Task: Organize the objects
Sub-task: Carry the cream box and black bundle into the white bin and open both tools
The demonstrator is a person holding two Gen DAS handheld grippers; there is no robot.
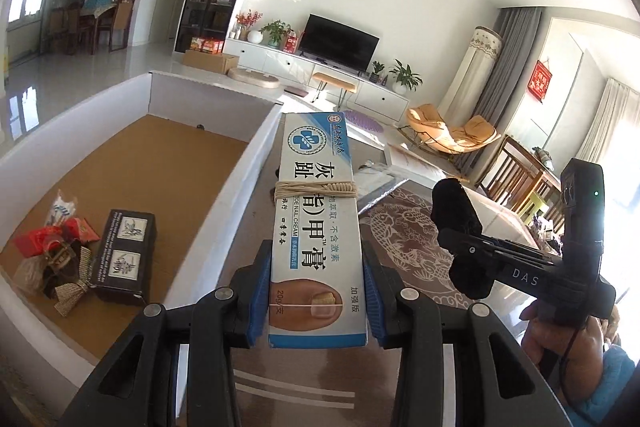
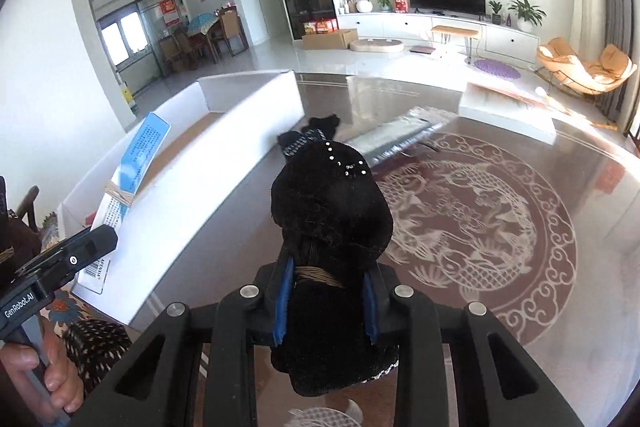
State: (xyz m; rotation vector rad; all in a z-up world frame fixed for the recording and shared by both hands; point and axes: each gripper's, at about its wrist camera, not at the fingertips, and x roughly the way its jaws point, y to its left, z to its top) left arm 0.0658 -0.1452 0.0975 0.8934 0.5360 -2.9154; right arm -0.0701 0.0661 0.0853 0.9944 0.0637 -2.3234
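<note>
At the far left of the left wrist view, a shallow white cardboard tray [image 1: 224, 171] with a brown corrugated floor sits on the table. Inside it, near its near-left corner, lies a crinkly heap of red foil wrappers [image 1: 52, 239] with a burlap bow [image 1: 74, 293], and just beside them a matte black rectangular box [image 1: 122, 259] bearing two pale printed panels.

In the middle, the left gripper [image 1: 318, 291] pinches a long, flat-sided cardboard cream box [image 1: 318, 227], white and blue with glossy print, its blue pads pressed against the carton's two long sides. A tan rubber band [image 1: 316, 190] is wound several times around the carton's middle. The box is lifted clear of the table, just to the right of the tray's right wall.

To the right, over the glossy brown tabletop [image 2: 500, 227] with its pale ornamental fish medallion, the right gripper [image 2: 326, 291] is clamped on a black velvety hair accessory [image 2: 332, 211], soft and rounded, dotted with small rhinestones and cinched by a tan band at its waist, where the blue pads squeeze it. It hangs above the table. Further back, another black fuzzy piece [image 2: 316, 133] lies against the tray's outer wall, beside a clear crinkled plastic packet [image 2: 400, 139].
</note>
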